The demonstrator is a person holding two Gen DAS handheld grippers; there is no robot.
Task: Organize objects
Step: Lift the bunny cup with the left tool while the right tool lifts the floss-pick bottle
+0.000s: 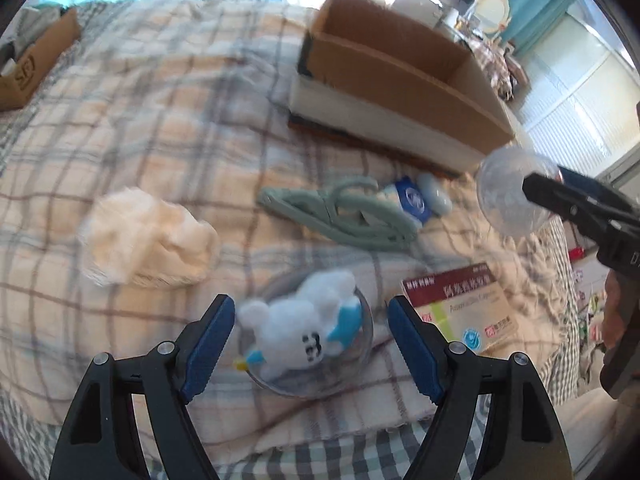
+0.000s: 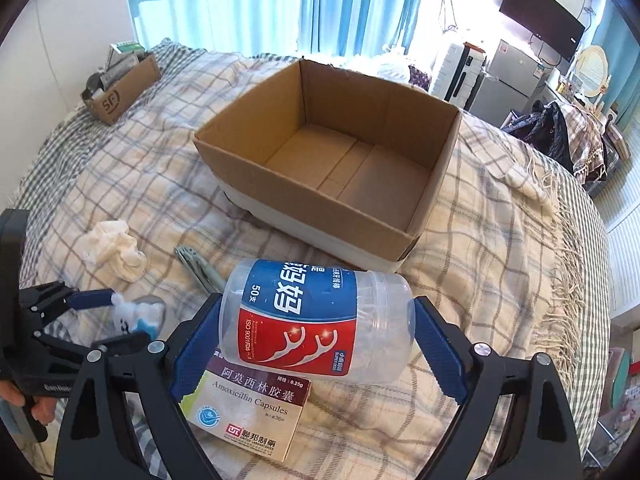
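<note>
right hand-held gripper (image 2: 316, 344) clamping 1 floss-pick jar (image 2: 316, 318) | left hand-held gripper (image 1: 310, 344) wide around 1 plush toy (image 1: 304, 330) | 1 open cardboard box (image 2: 320, 160), 1 amoxicillin box (image 2: 256, 412) on bed (image 2: 500, 240)

Plaid-blanketed bed (image 2: 500, 240) under cardboard box (image 2: 328, 168), medicine box (image 2: 256, 412), white cloth (image 2: 114, 250), green hanger (image 1: 340, 216).

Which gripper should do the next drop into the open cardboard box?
Right. The right gripper is already shut on the floss-pick jar, with the empty cardboard box directly ahead. The left gripper is open around the plush toy, nothing gripped.
</note>
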